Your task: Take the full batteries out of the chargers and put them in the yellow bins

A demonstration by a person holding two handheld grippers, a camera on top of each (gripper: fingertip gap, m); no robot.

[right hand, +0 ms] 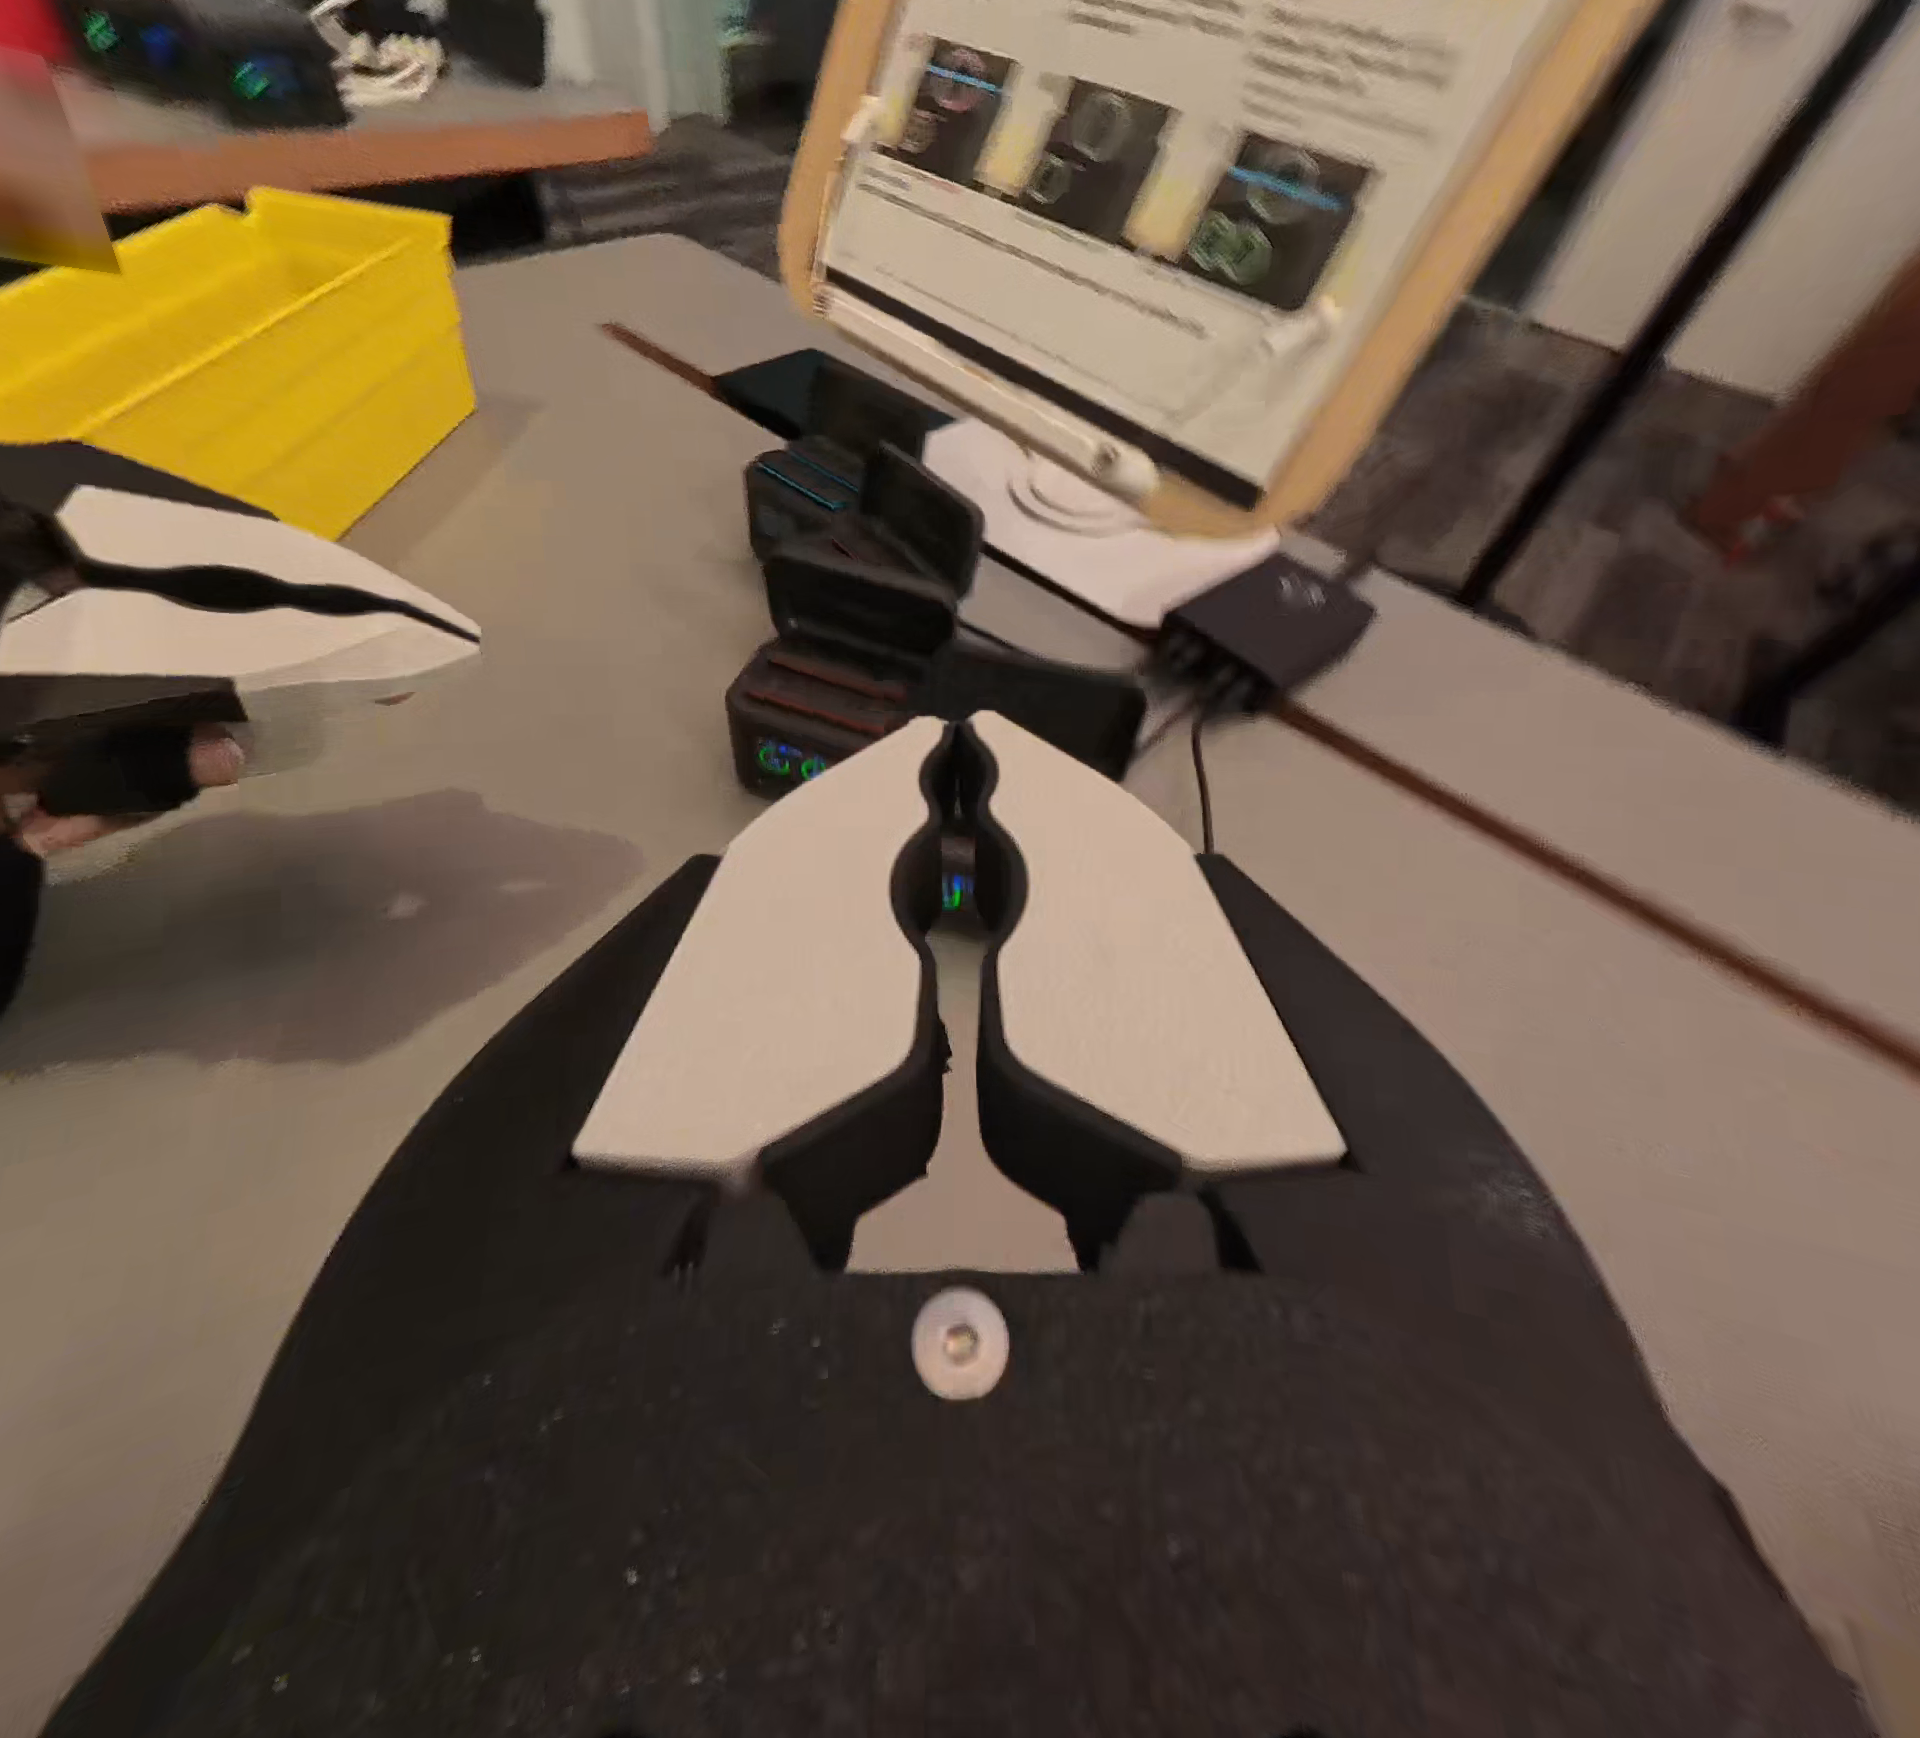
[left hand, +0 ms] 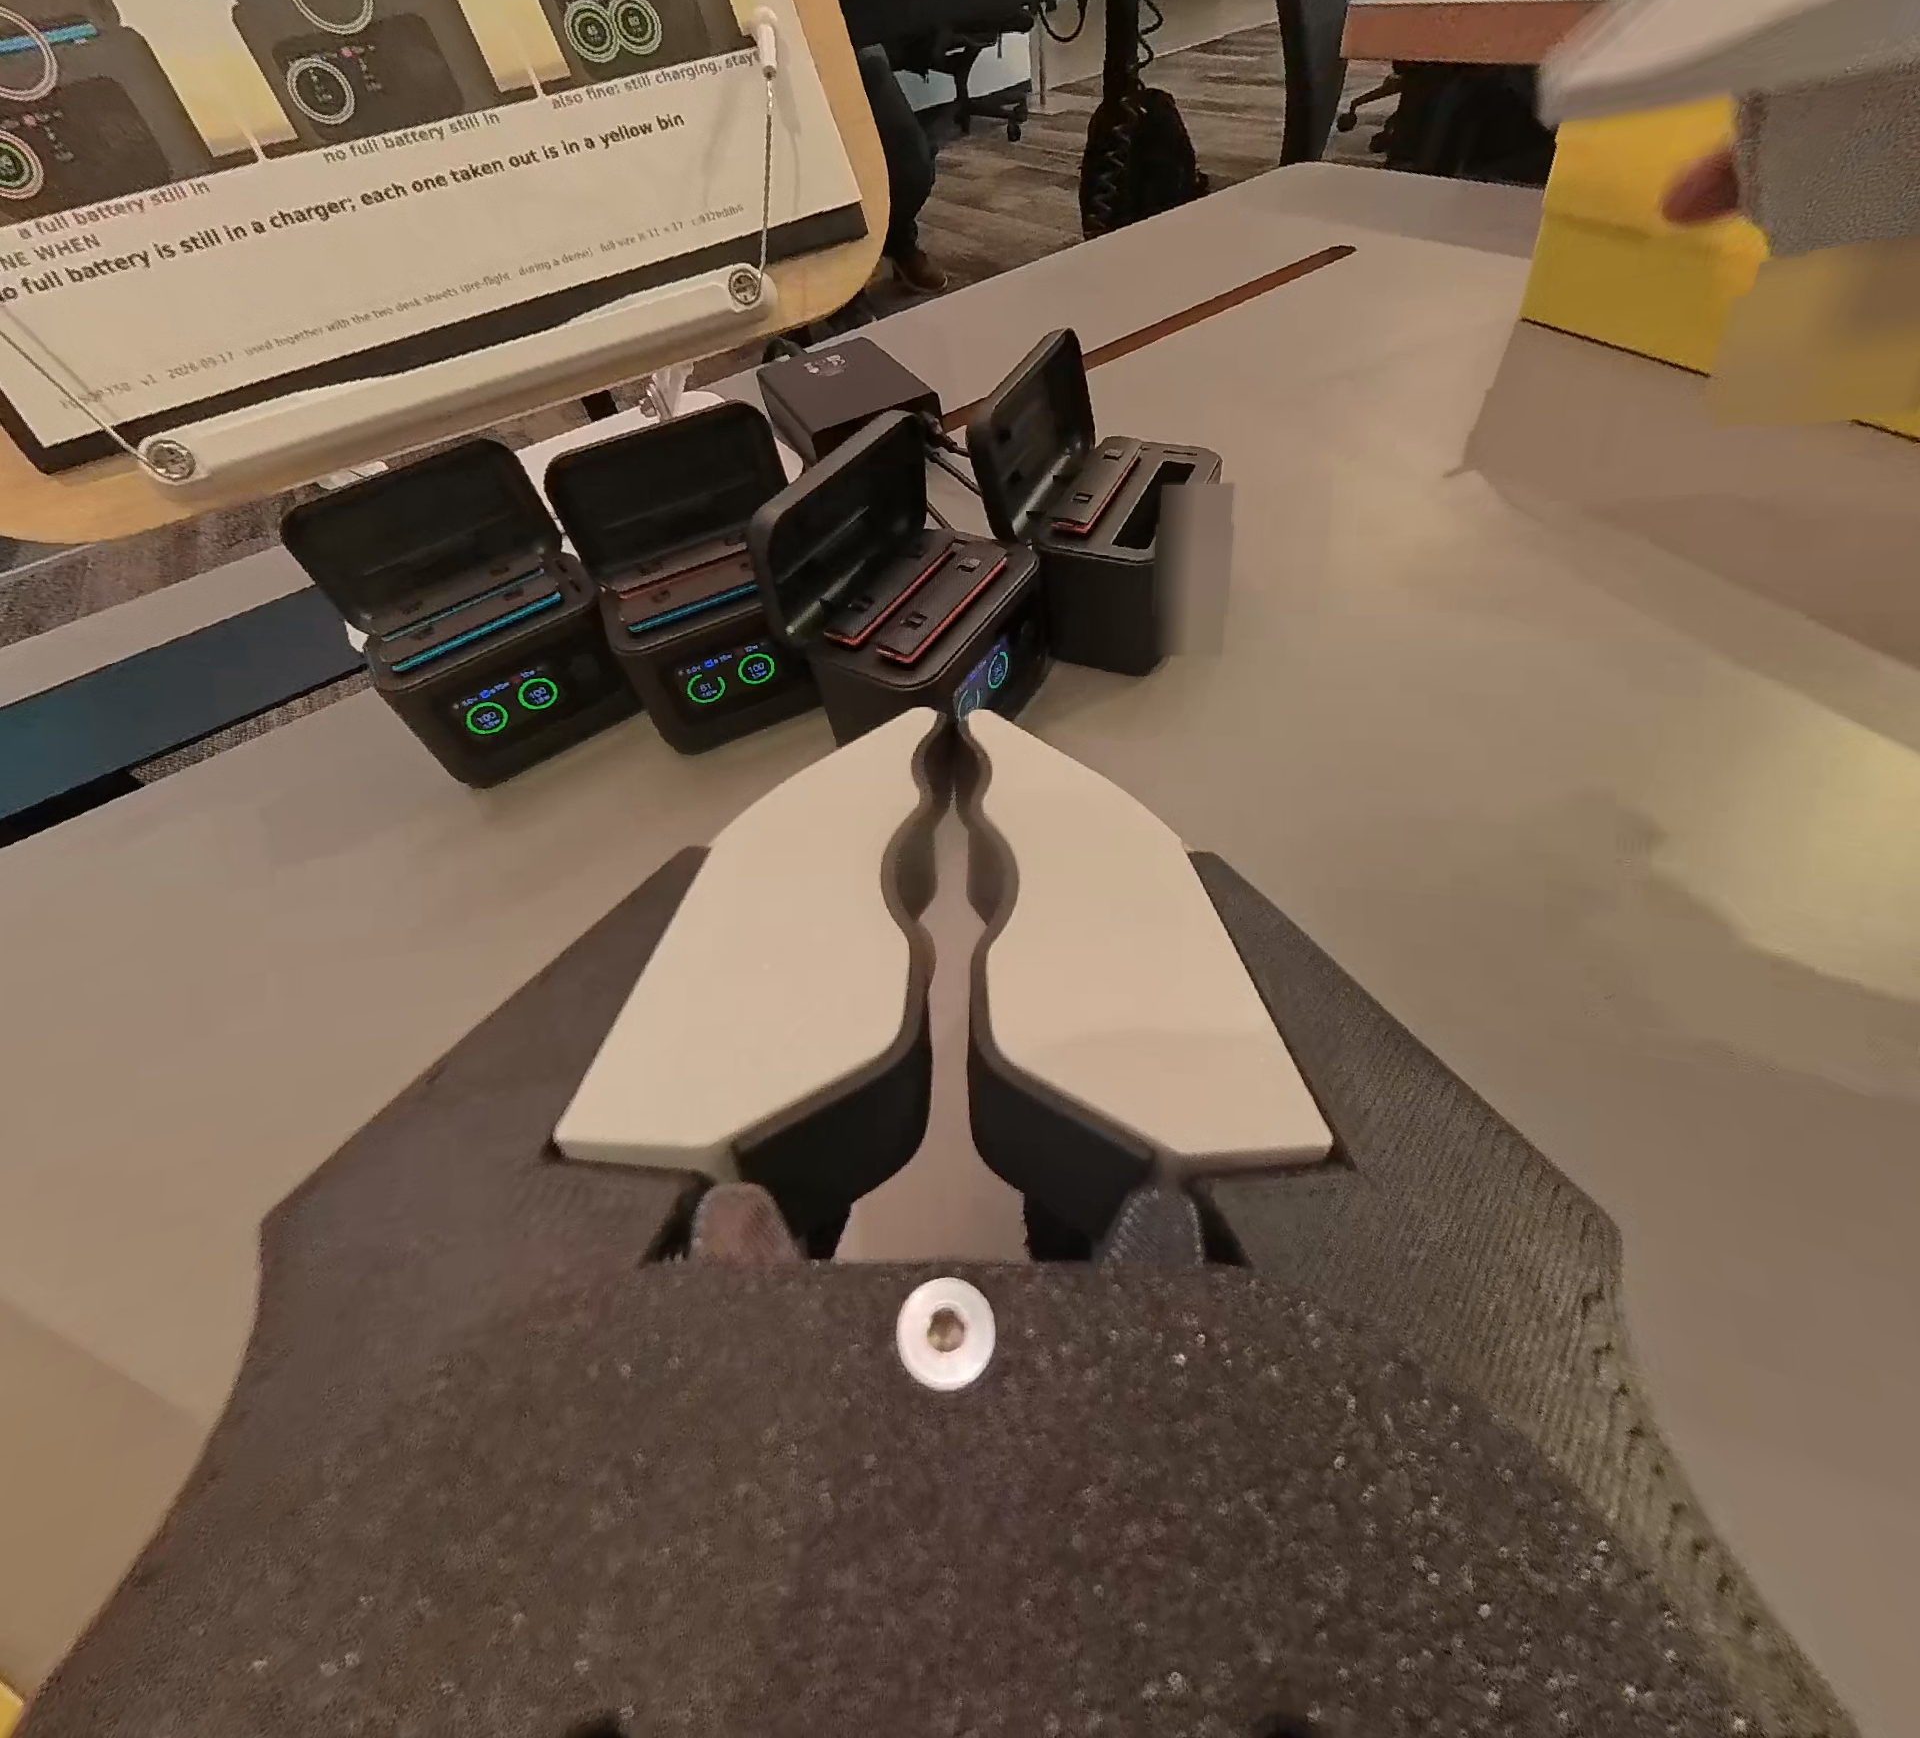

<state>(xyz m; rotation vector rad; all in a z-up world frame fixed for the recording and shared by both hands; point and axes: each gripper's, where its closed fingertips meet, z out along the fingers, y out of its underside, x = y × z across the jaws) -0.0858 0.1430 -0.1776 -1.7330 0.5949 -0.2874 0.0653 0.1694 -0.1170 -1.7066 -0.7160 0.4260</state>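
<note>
- Left wrist view alone shows all four black chargers [left hand: 748,576] in a row on the grey table [left hand: 1455,857], lids up, below the instruction board [left hand: 416,130].
- From the left: the first two hold blue-edged batteries [left hand: 473,623] and show green rings; the third holds red-edged ones; the fourth has one slot open.
- Left gripper [left hand: 951,727] is clenched on nothing, just short of the third charger.
- Right wrist view alone shows a yellow bin [right hand: 260,358] at far left, apart from the chargers, and a black power hub [right hand: 1268,628].
- Right gripper [right hand: 956,732] is pressed closed, empty.
</note>
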